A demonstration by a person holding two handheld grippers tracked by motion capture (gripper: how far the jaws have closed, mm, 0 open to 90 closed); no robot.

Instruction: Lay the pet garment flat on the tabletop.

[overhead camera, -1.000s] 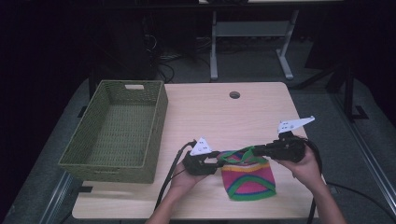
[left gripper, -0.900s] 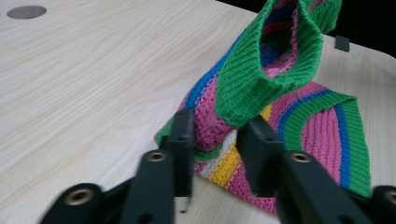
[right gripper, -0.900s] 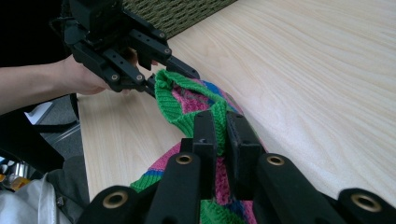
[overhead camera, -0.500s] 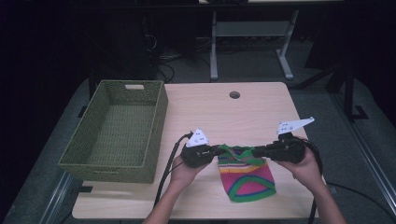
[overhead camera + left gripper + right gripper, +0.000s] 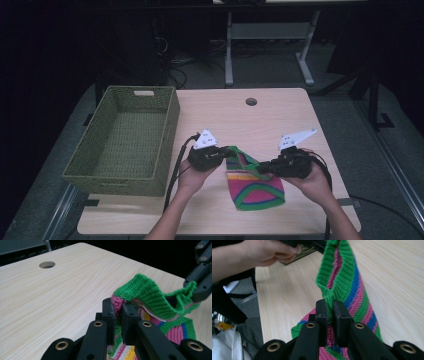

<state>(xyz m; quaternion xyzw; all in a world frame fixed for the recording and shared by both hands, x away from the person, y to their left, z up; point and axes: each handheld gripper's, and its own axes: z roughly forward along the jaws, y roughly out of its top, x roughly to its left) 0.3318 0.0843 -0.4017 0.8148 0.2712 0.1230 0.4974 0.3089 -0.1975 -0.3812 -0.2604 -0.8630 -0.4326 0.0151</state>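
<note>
High view. One desk (image 5: 280, 107), one basket (image 5: 122, 142) at its left edge, one striped knit hat (image 5: 256, 189) near the front edge, right of centre. Two grippers: left gripper (image 5: 225, 152) and right gripper (image 5: 263, 168), each clamped on the hat's green rim, rim lifted and stretched between them, crown lying on the desk. One round hole (image 5: 251, 101) near the back edge. Basket well apart from the hat and seemingly holding nothing.

Left gripper view. Jaws narrow, pinching a fold of pink-and-green rim (image 5: 140, 293) between the fingers (image 5: 128, 315). Bite shallow, taken close to the knit's edge; likely risk: rim slipping out if pulled harder or jerked sideways. Other gripper at the right edge, holding the far end of the same rim. One hole (image 5: 47, 264) in the desk beyond.

Right gripper view. Jaws narrow, closed on the green rim (image 5: 337, 282) just above the fingers (image 5: 322, 312); striped knit running away toward the person's other hand (image 5: 262, 252). Further risks, judged: uneven lifting dragging the crown across the desk and twisting the hat; stretchy knit sagging and catching on the basket wall if carried low toward the left edge; one grip failing, leaving the hat dangling from a single gripper.
</note>
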